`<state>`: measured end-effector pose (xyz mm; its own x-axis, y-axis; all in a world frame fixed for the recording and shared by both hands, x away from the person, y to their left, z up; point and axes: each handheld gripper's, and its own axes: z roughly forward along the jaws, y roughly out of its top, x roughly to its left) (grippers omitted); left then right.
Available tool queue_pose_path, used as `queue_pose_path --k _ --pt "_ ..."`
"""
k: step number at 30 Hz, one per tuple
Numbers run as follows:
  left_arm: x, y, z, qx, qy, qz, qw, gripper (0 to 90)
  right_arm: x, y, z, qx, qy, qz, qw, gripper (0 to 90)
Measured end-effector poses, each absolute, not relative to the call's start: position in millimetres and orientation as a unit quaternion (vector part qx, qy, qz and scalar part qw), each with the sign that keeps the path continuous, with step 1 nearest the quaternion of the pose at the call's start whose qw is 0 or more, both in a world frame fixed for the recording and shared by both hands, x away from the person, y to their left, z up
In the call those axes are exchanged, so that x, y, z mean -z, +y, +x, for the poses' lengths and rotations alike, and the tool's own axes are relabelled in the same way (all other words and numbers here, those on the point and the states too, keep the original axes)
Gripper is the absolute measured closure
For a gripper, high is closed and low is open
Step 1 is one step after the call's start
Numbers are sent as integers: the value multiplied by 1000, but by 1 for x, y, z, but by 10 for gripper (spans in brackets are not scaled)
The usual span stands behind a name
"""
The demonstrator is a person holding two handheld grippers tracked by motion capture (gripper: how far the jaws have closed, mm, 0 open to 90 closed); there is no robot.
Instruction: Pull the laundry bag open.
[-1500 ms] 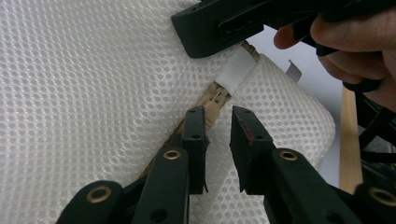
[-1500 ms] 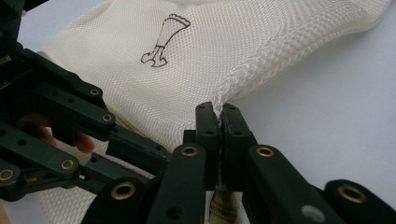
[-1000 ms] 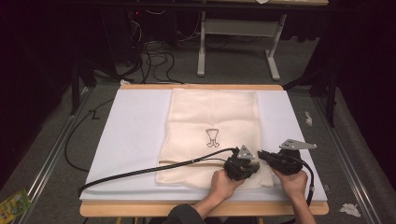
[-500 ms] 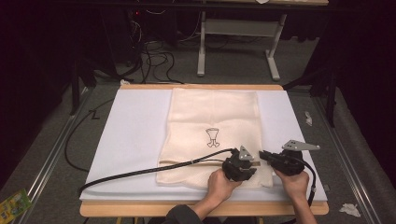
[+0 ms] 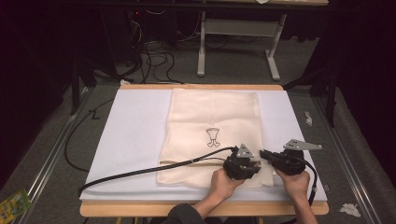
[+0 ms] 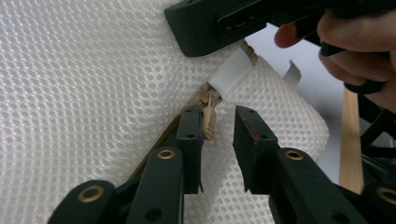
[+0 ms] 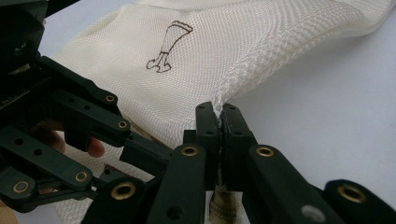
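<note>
- A cream mesh bag (image 5: 212,133) lies flat on a white mat (image 5: 135,140) on the worktop (image 5: 201,208). It sits in the middle of the mat and reaches down to the near edge.
- The bag has a small dark drawing (image 5: 212,137) in its middle.
- The left gripper (image 6: 217,126) is at the near right corner of the bag. Its jaws are spread apart, with a little tan zipper pull (image 6: 208,122) between them. The pull lies close against one jaw, and I cannot tell if they touch.
- The right gripper (image 7: 219,122) is just beside it, on the bag's right edge. Its jaws are pressed together and pinch the stitched seam of the bag.
- A white cloth tab (image 6: 229,73) sits at the end of the zipper, right above the pull.
- In the left gripper view the other gripper and a hand (image 6: 359,42) cover the top right, so the bag's corner behind them is hidden.
- In the right gripper view the other gripper's black arms fill the left side and hide part of the bag there.
- A thick black cable (image 5: 140,171) runs from the left gripper across the mat to the left.
- Bits of crumpled white paper (image 5: 349,209) lie on the floor to the right of the worktop, and a green packet (image 5: 14,204) lies at the bottom left, cut off by the edge.
- Behind the worktop it is dark. A white metal frame (image 5: 243,28) and tangled wires (image 5: 154,51) stand there, hard to make out.
</note>
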<state>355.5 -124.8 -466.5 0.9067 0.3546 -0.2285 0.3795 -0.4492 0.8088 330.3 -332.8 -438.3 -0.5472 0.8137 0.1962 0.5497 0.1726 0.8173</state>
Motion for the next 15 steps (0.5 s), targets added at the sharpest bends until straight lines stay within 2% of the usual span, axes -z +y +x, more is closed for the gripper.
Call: queue_pose_path --k 8,15 --pt "468 -126 360 14 227 853 469 842 439 -331 331 -456 752 453 143 886" --pt "466 -124 358 12 223 855 467 865 439 -333 331 -455 752 455 145 886"
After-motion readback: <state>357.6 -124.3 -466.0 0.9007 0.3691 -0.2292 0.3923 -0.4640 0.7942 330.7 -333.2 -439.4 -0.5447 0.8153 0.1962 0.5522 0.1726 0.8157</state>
